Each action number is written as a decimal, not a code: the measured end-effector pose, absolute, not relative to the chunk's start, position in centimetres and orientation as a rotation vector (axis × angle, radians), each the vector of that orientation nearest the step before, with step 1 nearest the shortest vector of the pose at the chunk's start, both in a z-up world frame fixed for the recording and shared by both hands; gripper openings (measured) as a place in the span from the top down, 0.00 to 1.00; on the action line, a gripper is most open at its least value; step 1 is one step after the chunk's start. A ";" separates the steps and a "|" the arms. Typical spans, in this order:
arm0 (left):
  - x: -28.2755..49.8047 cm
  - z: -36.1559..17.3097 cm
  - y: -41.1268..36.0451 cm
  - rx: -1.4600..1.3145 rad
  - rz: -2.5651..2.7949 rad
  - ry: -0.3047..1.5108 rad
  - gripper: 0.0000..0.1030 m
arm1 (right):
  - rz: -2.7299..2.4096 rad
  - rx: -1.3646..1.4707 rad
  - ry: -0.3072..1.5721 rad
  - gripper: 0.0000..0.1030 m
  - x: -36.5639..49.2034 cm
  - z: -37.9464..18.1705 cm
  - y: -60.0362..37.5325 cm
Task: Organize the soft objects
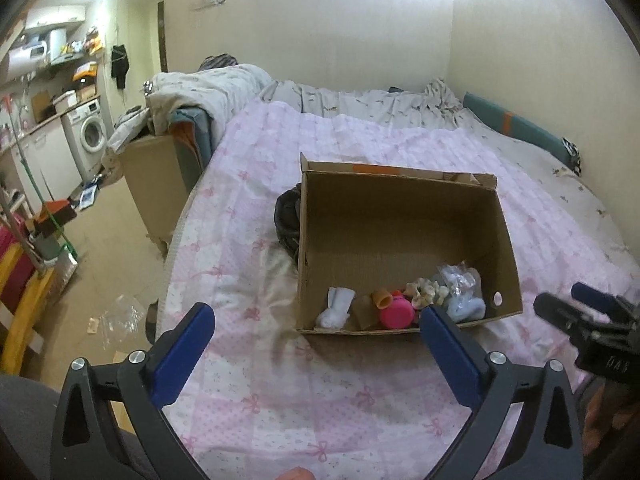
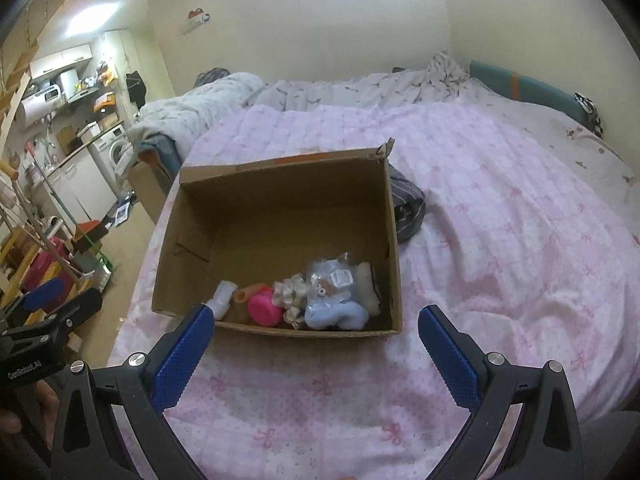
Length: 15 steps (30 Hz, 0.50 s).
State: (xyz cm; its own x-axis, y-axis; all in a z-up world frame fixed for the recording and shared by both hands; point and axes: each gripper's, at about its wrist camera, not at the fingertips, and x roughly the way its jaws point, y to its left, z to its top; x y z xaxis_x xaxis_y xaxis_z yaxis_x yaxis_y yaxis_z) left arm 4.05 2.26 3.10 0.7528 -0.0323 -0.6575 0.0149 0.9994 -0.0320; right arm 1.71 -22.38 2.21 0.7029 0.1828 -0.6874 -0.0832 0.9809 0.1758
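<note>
Left wrist view: left gripper [image 1: 318, 322] hangs over pink bedspread [image 1: 248, 240], jaws spread wide, nothing btwn the blue pads [image 1: 182, 356]. Cardboard box [image 1: 400, 216] sits on the bed just ahead, open top. Soft items bunched along its near wall: white sock [image 1: 335, 307], pink round toy [image 1: 396, 312], cream scrunchie [image 1: 426, 292], light-blue plush [image 1: 466, 307], clear plastic bag [image 1: 460, 278]. Dark cloth bundle [image 1: 288, 220] lies against box's left outer wall. Right gripper [image 1: 580, 308] shows at right edge, beside box.

Right wrist view: right gripper [image 2: 316, 326] also released, jaws wide apart, empty, near front edge of box [image 2: 280, 200]. Same items inside along near wall: sock [image 2: 222, 298], pink toy [image 2: 262, 308], scrunchie [image 2: 290, 292], blue plush [image 2: 336, 314]. Striped dark cloth [image 2: 406, 208] touches box's right side. Left gripper [image 2: 52, 300] at left edge; can't tell its opening from here.
</note>
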 end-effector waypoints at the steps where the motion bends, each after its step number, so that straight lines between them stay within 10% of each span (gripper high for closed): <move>1: 4.1 3.1 2.4 -0.028 -0.018 0.724 0.01 | 0.149 0.130 0.781 0.00 1.7 2.1 -22.3; 15: 4.2 2.8 1.7 -0.030 -0.073 0.741 0.01 | 0.125 0.079 0.786 0.00 1.6 2.0 -21.5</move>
